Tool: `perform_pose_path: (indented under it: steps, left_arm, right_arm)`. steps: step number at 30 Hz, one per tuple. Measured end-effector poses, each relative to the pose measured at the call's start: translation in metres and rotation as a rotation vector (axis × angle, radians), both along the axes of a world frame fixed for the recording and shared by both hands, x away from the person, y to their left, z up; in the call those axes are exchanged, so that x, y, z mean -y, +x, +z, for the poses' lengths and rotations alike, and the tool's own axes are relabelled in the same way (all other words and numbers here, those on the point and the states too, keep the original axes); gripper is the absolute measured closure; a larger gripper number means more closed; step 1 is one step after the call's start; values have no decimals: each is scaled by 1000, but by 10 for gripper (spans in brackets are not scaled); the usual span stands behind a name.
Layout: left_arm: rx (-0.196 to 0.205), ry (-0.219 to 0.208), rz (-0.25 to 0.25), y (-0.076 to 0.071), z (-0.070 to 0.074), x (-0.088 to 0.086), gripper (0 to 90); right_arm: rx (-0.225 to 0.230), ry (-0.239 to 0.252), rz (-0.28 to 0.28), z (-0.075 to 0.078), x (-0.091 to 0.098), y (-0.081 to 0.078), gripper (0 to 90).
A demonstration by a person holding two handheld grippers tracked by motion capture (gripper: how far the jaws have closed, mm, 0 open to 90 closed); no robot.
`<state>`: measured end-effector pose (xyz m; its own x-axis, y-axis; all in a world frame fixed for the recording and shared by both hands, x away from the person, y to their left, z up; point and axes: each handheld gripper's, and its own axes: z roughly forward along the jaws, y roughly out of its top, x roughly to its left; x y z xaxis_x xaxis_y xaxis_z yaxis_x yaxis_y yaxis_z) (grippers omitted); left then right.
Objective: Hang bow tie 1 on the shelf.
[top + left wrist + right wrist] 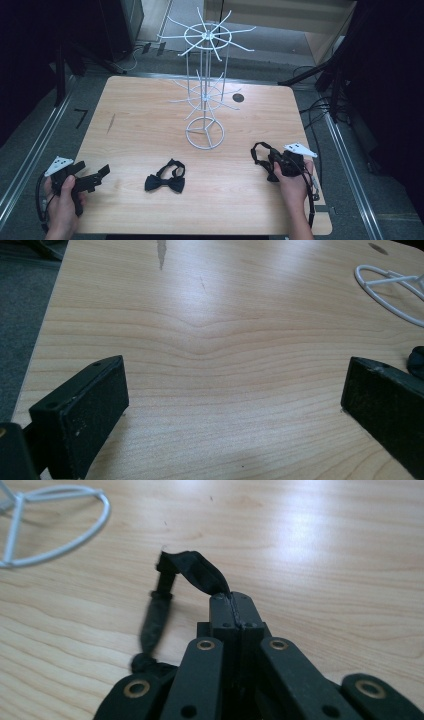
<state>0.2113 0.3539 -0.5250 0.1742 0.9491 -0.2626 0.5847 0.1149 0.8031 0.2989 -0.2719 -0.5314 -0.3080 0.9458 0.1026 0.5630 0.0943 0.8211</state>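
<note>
1. High view: a wooden surface (150,125) carries a white wire rack (205,90) at its middle. A black bow tie (166,179) lies flat in front of the rack, well apart from both hands. The left claw (97,176) rests low at the near left corner. The right claw (272,162) sits at the near right, with a second black bow tie's strap (261,150) looped beside it.

2. Left gripper view: the left claw (235,405) stands wide apart with nothing but bare wood between its jaws; the rack's ring base (390,287) shows at the far right.

3. Right gripper view: the right claw (234,605) is pressed together on a fold of the black strap (195,572), which trails down to the left. The rest of that tie is blurred and partly hidden, so it is probably hanging slack.

4. Risk: the pinch catches only a thin edge of fabric. A quick lift could let the strap slide out, or the dangling loop could snag on the rack's prongs.
</note>
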Motion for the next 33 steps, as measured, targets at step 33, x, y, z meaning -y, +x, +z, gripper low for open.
perform_pose_path:
  steps: [33]
  left_arm:
    - [0, 3, 2, 0, 0, 0, 0]
  right_arm:
    - [193, 66, 103, 49, -33, -31, 900]
